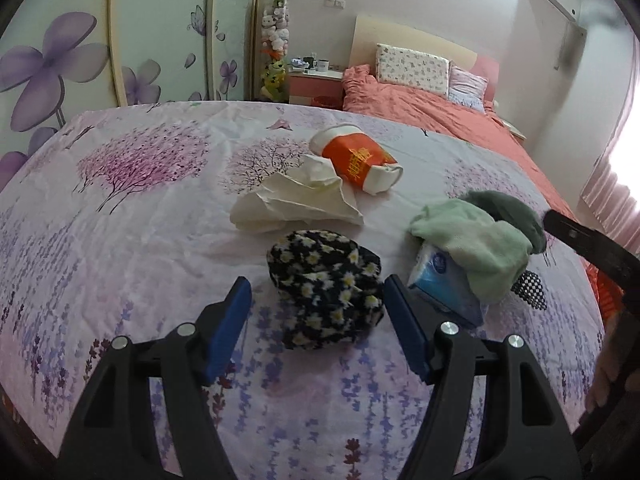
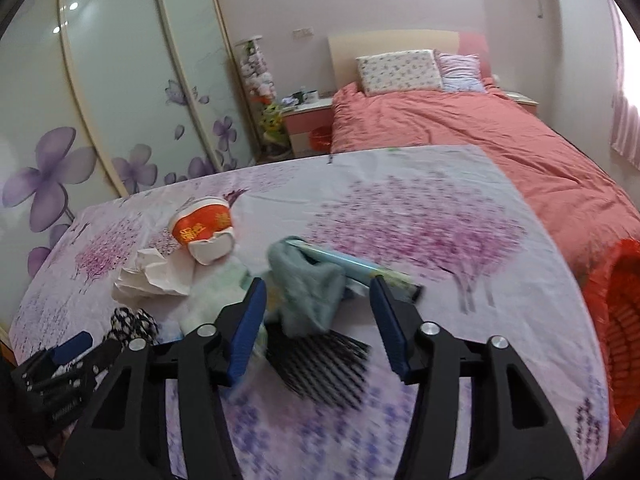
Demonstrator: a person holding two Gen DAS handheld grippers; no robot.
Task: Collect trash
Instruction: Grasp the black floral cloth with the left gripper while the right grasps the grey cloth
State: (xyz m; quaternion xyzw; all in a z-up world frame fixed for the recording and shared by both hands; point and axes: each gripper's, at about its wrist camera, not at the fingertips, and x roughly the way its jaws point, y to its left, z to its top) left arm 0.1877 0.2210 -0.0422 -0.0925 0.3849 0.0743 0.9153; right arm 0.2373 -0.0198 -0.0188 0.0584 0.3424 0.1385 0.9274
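crushed paper cup (image 1: 356, 158) lying on its side on floral sheet (image 1: 120, 240). orange band, white ends. long axis running from open rim at upper left down to dented base at lower right in left wrist view; rim facing away toward wardrobe side.

crumpled white tissue (image 1: 296, 200) touching the cup on its near-left side, spread flat, no clear axis.

black daisy-print cloth (image 1: 326, 284) nearer than the cup, bunched, between the blue pads of left gripper (image 1: 318, 312); jaws spread, pads (image 1: 230, 320) apart from the cloth, nothing grasped.

to the right of the cup and nearer: pale green cloth (image 1: 476, 240) draped over a blue tissue pack (image 1: 444, 284), darker green cloth (image 1: 504, 208) behind it.

right gripper (image 2: 318, 312) released, jaws parted, pads not pressing anything; grey-green cloth (image 2: 308, 284) between them, blurred. light blue pack (image 2: 352, 266) under it, long axis slanting from upper left to lower right. black mesh piece (image 2: 320, 364) just below the cloth.

orange basket (image 2: 616, 340) far right of the cup, at sheet edge, opening facing the cup side.
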